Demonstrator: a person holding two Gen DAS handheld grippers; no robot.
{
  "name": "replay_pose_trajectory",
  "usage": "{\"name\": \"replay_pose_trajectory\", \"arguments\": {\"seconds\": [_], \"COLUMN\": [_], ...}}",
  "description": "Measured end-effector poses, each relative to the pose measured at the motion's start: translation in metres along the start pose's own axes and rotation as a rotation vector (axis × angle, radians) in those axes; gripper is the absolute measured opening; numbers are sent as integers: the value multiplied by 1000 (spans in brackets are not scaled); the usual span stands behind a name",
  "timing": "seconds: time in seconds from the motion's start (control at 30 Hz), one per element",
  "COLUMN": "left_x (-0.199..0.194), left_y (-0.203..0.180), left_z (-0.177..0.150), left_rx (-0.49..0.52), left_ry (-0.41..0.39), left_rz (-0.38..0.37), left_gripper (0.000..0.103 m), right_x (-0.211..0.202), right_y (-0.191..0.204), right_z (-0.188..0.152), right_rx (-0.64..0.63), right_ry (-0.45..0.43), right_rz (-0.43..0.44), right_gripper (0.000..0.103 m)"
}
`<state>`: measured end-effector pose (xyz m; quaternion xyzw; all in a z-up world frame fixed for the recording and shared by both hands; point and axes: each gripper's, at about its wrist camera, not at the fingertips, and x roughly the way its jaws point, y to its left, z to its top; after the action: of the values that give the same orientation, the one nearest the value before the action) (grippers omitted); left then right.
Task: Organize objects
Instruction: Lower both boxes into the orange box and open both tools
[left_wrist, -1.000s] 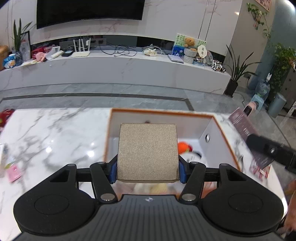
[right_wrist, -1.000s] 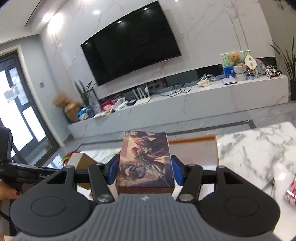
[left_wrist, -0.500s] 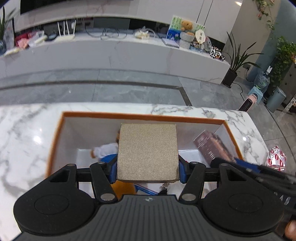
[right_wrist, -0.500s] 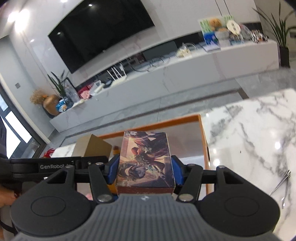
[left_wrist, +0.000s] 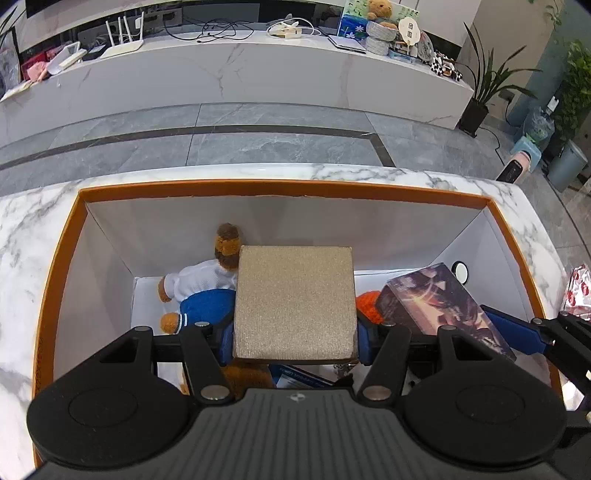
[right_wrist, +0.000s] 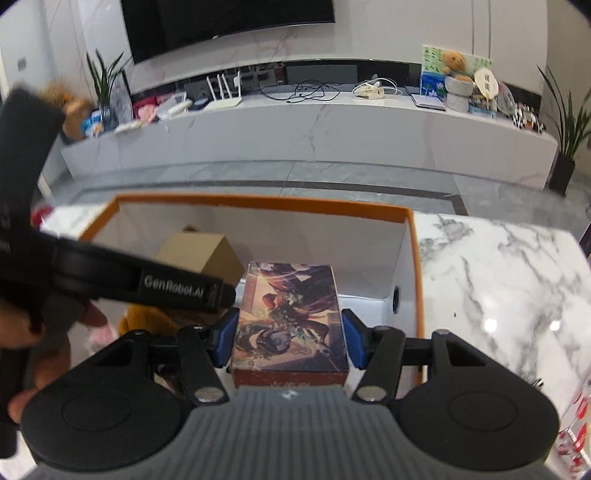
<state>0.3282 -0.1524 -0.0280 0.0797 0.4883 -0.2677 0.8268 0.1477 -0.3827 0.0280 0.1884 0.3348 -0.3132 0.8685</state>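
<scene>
Boxes are the job: your left tongs (left_wrist: 295, 334) squeeze the gold box (left_wrist: 295, 302) and your right tongs (right_wrist: 290, 341) squeeze the picture box (right_wrist: 290, 314), both over the orange bin (left_wrist: 280, 188), so next lower them beside the teddy (left_wrist: 207, 284).

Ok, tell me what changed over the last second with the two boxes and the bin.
Both tools came forward and dipped toward the orange-rimmed bin. The left tool now holds the gold box inside the bin's opening, over the teddy bear; the right tool brought the illustrated box over the bin's right end. Nothing was released: both grips stayed clamped.
</scene>
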Motion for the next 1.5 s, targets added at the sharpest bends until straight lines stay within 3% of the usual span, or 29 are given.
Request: {"name": "replay_pose_trajectory", "arguments": {"seconds": [0.7,0.87,1.5], "left_x": [7,8,14], "left_y": [-18,-23,-38], "left_z": [5,5,2], "left_rx": [71,94,169], "left_ry": [39,45,70], "left_rz": [50,77,125], "left_gripper": [68,68,68], "right_x": [7,10,14], "right_y": [23,29,25], "right_z": [-4,-5,-5], "right_rx": [-94,-66,16], "right_ry": [69,89,129], "right_rz": [-124,-84,-72], "right_gripper": [60,60,60]}}
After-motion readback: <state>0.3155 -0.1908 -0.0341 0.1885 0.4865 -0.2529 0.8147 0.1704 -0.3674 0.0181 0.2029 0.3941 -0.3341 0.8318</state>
